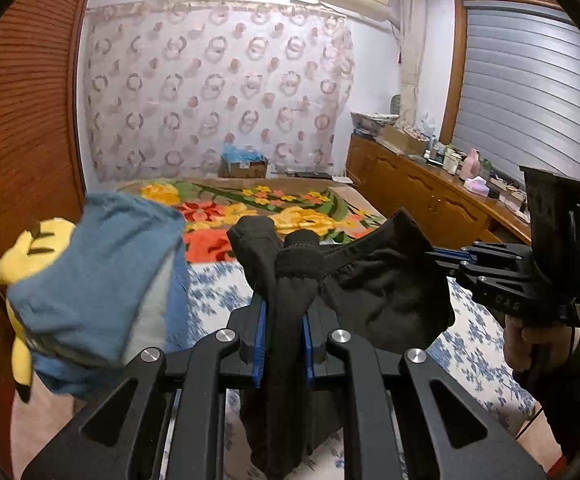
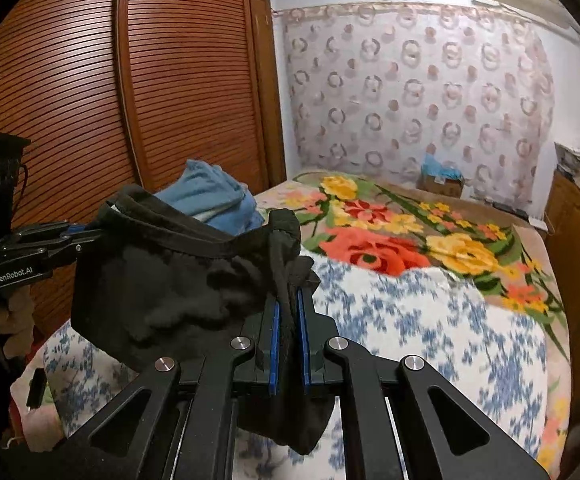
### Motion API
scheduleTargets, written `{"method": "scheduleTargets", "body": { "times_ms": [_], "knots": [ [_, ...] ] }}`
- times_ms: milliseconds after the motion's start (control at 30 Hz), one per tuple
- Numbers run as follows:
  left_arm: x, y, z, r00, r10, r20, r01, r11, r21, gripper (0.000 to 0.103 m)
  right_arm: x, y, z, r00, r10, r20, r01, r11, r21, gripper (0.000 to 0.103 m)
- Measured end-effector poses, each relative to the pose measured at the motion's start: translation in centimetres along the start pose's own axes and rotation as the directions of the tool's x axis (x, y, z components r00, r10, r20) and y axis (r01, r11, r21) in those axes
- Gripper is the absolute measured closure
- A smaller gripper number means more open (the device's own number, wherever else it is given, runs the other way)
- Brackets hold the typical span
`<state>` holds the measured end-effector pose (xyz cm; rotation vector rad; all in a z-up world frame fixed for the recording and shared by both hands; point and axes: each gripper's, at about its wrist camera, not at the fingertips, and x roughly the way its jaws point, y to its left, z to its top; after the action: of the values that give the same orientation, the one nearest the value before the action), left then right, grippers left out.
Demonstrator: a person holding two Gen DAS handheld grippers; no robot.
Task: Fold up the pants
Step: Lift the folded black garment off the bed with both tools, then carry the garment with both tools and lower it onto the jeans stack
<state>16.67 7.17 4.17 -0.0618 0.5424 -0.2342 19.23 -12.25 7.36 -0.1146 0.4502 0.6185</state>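
In the left wrist view, a yellow plush toy [image 1: 17,254] peeks out at the far left behind a pile of blue clothes [image 1: 101,280], which sits blurred and close. Only this view shows the toy. To the right, the left gripper [image 1: 285,312] has its blue pads [image 1: 261,340] pinched on a bunched end of the black pants [image 1: 386,292], whose waistband stretches right, above the bed [image 1: 217,292], to the right gripper [image 1: 436,255], seen side-on and clamped on the other end. Further right, a hand [image 1: 524,340] grips that tool, and a wooden sideboard [image 1: 430,192] cluttered with bottles runs along the far right wall; the right wrist view shows only its edge.

In the right wrist view, a slatted wooden wardrobe [image 2: 129,80] fills the left side. Below it the left gripper [image 2: 85,236] reaches in, pinching the pants [image 2: 161,288], with the blue clothes [image 2: 209,196] behind. At centre the right gripper [image 2: 287,320] nips a thin fold of black fabric. To the right spreads the flowered blanket [image 2: 390,240].
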Motion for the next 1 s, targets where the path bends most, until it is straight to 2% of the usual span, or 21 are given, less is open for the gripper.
{"method": "scheduleTargets", "body": {
  "times_ms": [533,1000],
  "knots": [
    [-1.1,4.3,4.0,0.989,0.1,0.105,-0.102,0.995,0.009,0.087,6.3,0.1,5.7,0.996,0.041,0.082,-0.037,0.998,-0.051,0.095],
    [-2.7,7.7,3.1,0.968,0.174,0.179,-0.161,0.983,-0.083,0.087,12.6,1.2,8.6,0.985,0.102,0.136,-0.086,0.989,-0.121,0.095]
  ]
}}
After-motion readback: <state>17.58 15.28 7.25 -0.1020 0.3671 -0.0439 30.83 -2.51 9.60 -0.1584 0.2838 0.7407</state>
